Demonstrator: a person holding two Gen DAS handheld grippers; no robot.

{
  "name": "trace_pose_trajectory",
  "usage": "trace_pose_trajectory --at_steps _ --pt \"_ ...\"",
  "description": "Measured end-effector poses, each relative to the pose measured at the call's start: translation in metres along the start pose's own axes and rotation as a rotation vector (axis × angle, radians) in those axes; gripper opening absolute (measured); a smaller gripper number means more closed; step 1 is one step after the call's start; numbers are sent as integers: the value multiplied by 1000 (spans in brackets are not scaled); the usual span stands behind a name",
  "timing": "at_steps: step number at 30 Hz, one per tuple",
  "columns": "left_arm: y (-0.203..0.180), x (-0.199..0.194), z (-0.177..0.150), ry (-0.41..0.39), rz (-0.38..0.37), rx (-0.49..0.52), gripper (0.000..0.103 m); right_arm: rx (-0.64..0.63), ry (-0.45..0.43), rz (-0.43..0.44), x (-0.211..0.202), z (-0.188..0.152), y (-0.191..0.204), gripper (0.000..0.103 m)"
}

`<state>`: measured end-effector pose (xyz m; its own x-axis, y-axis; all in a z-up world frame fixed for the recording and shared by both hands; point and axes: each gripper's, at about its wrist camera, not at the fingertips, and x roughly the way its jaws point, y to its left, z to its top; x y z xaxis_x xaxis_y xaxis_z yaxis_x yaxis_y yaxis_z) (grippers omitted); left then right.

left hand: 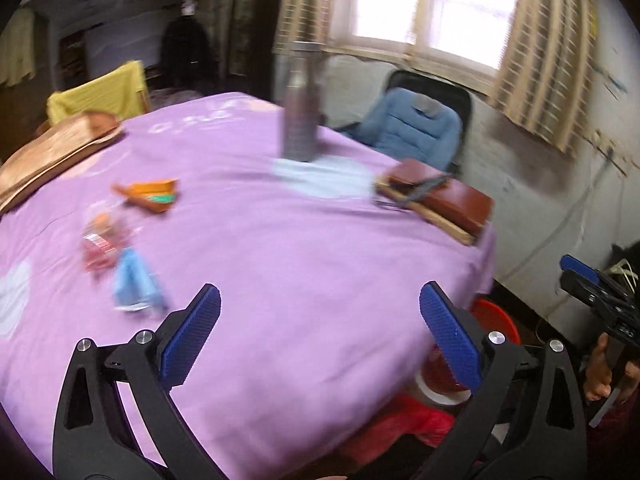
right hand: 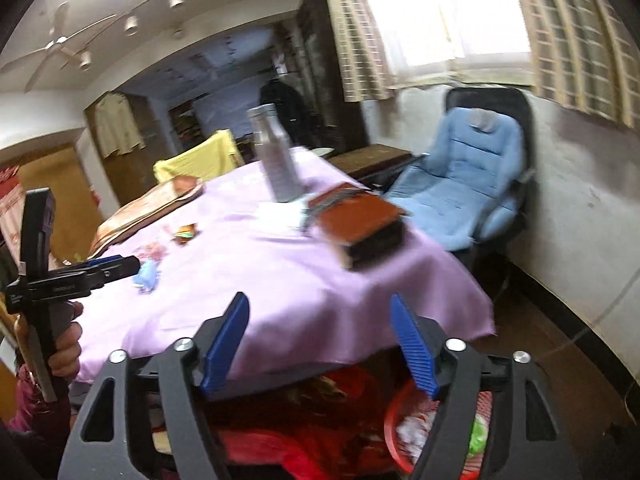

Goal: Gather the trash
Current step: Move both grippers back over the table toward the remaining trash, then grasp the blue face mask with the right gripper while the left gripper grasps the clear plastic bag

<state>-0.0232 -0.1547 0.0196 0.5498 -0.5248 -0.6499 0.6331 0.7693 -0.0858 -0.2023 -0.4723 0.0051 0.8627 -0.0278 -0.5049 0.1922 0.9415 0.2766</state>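
Three wrappers lie on the purple tablecloth (left hand: 280, 248): an orange one (left hand: 150, 195), a red-pink one (left hand: 100, 246) and a light blue one (left hand: 134, 280). They also show in the right wrist view: orange (right hand: 186, 233), blue (right hand: 146, 274). My left gripper (left hand: 320, 336) is open and empty, above the table's near edge, right of the blue wrapper. My right gripper (right hand: 320, 344) is open and empty at the table's near corner, above a red bin (right hand: 404, 428) holding trash on the floor. The bin also shows in the left wrist view (left hand: 496, 320).
A metal bottle (left hand: 300, 104) stands on a pale blue cloth (left hand: 324, 178) at the far side. Brown books (left hand: 436, 196) lie at the right edge, a brown folded cloth (left hand: 56, 148) far left. A blue padded chair (left hand: 416, 128) stands beyond. Red fabric (left hand: 400, 420) lies under the table.
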Motion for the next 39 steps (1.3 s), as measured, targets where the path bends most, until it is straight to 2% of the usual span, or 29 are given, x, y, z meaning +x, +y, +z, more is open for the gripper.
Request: trace_pose_trajectory --at_steps 4,11,17,26,29,32,35,39 --pt "54 -10 -7 -2 59 -79 96 -40 26 61 21 7 39 85" --pt "139 -14 -10 19 192 -192 96 -127 125 173 75 19 110 87" --pt "199 4 9 49 221 -298 96 -171 166 224 113 25 150 88" --pt "235 81 36 171 142 -380 96 -165 227 228 151 33 165 89" --pt "238 100 34 211 163 -355 97 -170 243 230 161 35 170 90" --pt "242 109 29 248 183 -336 97 -176 259 250 174 35 180 92" --pt "251 114 24 269 190 -361 97 -187 283 289 187 33 195 92" --pt "258 106 24 246 213 -389 97 -215 319 332 204 28 218 92"
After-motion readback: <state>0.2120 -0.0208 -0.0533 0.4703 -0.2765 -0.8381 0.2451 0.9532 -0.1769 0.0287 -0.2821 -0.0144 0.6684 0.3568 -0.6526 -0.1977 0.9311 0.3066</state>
